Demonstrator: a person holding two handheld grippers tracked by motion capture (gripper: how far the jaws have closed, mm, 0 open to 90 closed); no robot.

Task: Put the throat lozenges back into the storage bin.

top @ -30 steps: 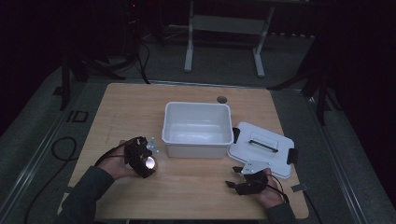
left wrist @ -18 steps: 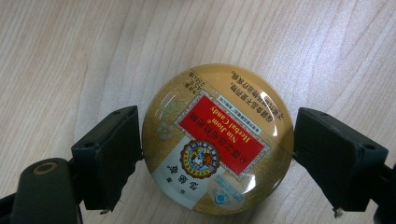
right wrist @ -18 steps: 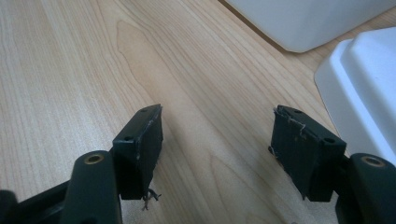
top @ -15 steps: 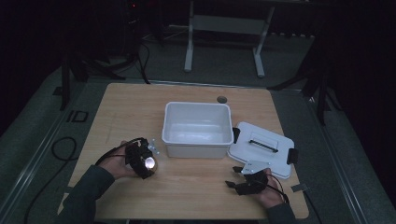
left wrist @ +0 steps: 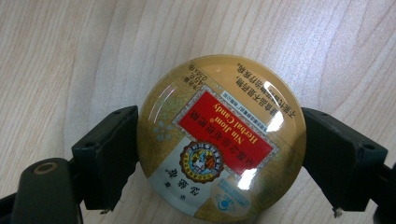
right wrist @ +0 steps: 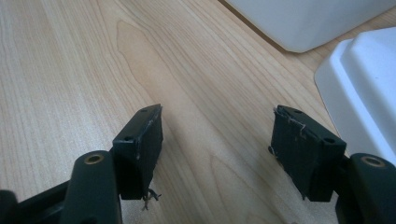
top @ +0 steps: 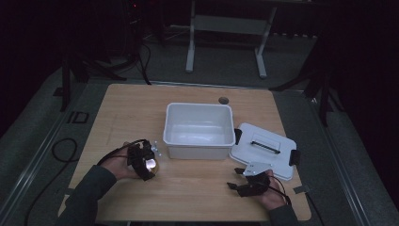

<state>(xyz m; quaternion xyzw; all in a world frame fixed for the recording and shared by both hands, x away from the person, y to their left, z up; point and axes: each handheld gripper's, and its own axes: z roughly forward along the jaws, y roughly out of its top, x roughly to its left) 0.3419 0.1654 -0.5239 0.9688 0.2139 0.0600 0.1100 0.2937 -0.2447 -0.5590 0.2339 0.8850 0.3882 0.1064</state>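
You are edging the left gripper (top: 149, 164), jaws pinching the candy tin (left wrist: 222, 140), nearer the bin (top: 199, 131), likely to drop it in; right gripper (top: 244, 181) idling, jaws spread.

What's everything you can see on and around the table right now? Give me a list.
tin: 1, gold with a red label, between the jaws of the left claw
tub: 1, white, open, table centre
lid: 1, white with dark handle and clips, flat on the table right of the tub
table: 1, light wood
metal stand: 1, grey, on the floor behind the table
left claw: 1, black, holding the tin
right claw: 1, black, open above bare wood near the lid
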